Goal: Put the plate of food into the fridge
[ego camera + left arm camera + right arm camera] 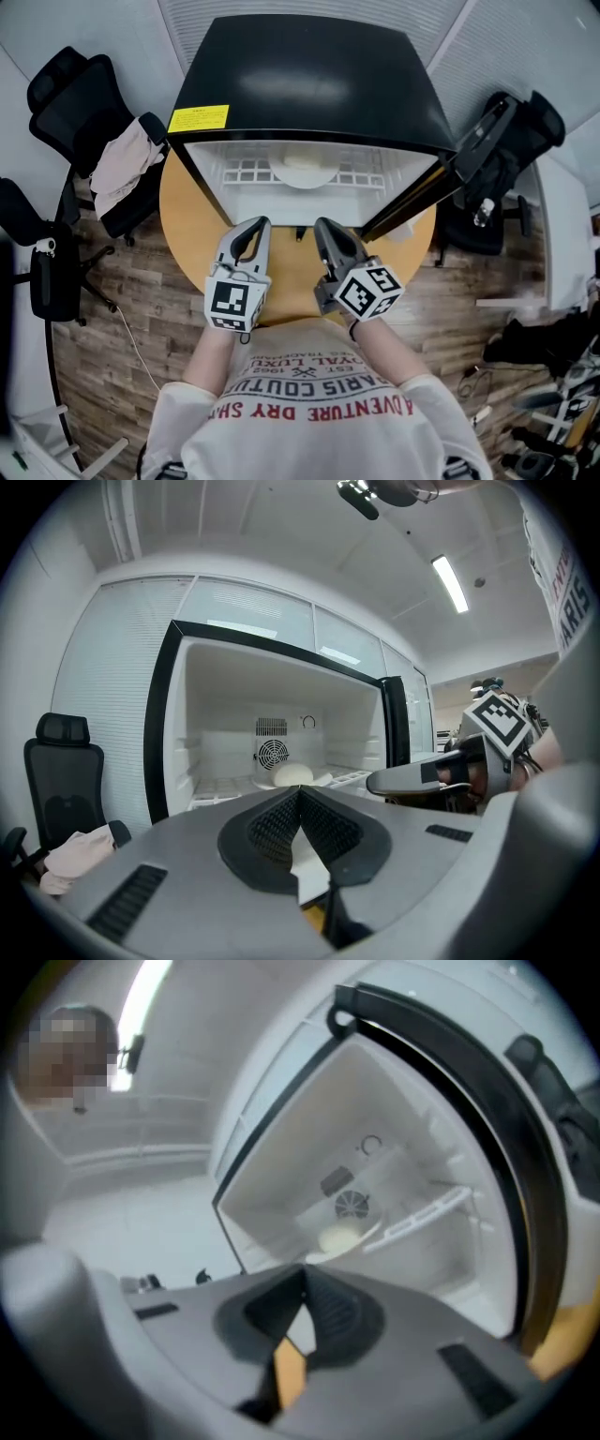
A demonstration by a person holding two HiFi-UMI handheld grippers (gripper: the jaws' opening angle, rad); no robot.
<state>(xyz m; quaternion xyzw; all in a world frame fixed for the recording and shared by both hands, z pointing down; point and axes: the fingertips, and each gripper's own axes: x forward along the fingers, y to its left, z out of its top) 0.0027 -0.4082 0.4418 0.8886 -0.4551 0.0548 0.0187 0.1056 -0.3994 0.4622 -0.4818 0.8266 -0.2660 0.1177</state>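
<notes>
Left tongs (pixel 255 225) and right tongs (pixel 323 225) are pressing together, empty; my white plate (pixel 303 184) is bearing pale, rounded food (pixel 302 161).

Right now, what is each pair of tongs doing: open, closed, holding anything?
Left tongs: closed, holding nothing.
Right tongs: closed, holding nothing.

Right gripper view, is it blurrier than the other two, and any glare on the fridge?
Right gripper view: yes, smeared and tilted, the plate of food a soft pale blob. Left gripper view: sharp, with fisheye bending at the edges. Head view: sharp, with a pale sheen on the fridge top.
</notes>
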